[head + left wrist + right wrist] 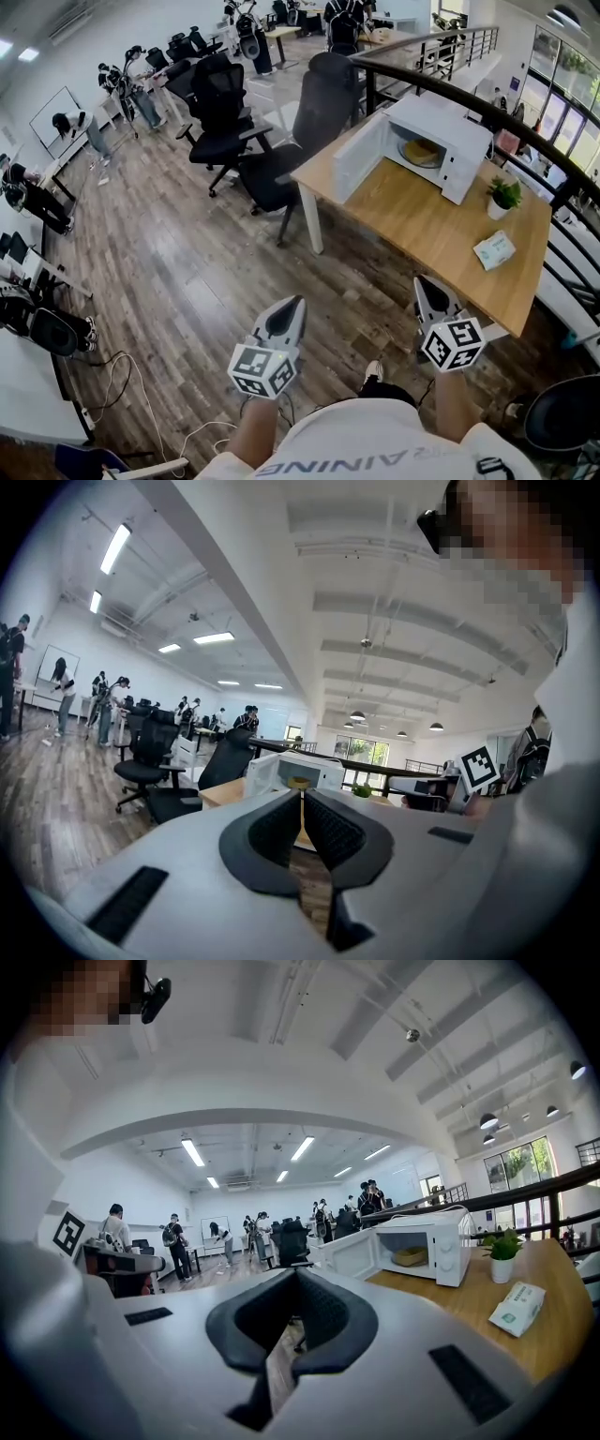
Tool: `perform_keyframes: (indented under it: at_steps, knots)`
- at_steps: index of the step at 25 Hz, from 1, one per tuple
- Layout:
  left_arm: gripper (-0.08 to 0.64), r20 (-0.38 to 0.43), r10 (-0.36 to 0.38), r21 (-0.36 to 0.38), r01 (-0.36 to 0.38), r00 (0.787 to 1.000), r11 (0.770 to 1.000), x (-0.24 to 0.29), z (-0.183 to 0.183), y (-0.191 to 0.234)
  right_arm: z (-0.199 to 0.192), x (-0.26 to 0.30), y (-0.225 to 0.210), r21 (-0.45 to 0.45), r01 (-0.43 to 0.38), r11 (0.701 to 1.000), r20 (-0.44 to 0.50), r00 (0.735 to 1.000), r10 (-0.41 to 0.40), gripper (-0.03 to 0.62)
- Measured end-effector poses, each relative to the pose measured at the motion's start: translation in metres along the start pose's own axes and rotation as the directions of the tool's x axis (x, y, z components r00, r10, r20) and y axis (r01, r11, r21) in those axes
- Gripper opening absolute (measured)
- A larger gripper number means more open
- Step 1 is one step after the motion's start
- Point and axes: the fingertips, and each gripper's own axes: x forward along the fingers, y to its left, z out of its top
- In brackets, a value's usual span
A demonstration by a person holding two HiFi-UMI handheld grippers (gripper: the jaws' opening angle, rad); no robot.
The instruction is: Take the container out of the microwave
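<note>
A white microwave (448,131) stands at the far end of a wooden table (441,239) with its door (359,157) swung open to the left. Inside it sits a yellowish container (422,152), which also shows in the right gripper view as the container (411,1256) inside the microwave (448,1241). My left gripper (298,304) and right gripper (422,281) are held low in front of my body, well short of the microwave. Both are shut and hold nothing. In the left gripper view the microwave (286,769) is small and far beyond the shut jaws.
On the table's right part stand a small potted plant (503,197) and a pack of tissues (494,250). Black office chairs (281,150) crowd the table's left side. A railing (525,159) runs behind the table. Several people stand at the far left. Cables (122,375) lie on the floor.
</note>
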Motion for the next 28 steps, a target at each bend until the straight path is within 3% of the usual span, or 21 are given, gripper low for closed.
perform_keyframes:
  at_steps: [17,28]
  knots:
    - [0.040,-0.028,0.016,0.012,-0.015,0.999,1.000,0.143,0.020,-0.027,0.027,0.070,-0.130,0.036,-0.044,0.998,-0.014,0.999,0.044,0.021]
    - [0.040,-0.072,-0.081,0.020,0.083,0.994,0.996,0.227,0.006,-0.060,0.001,0.075,-0.214,0.113,0.023,0.993,-0.062,0.998,-0.016,0.021]
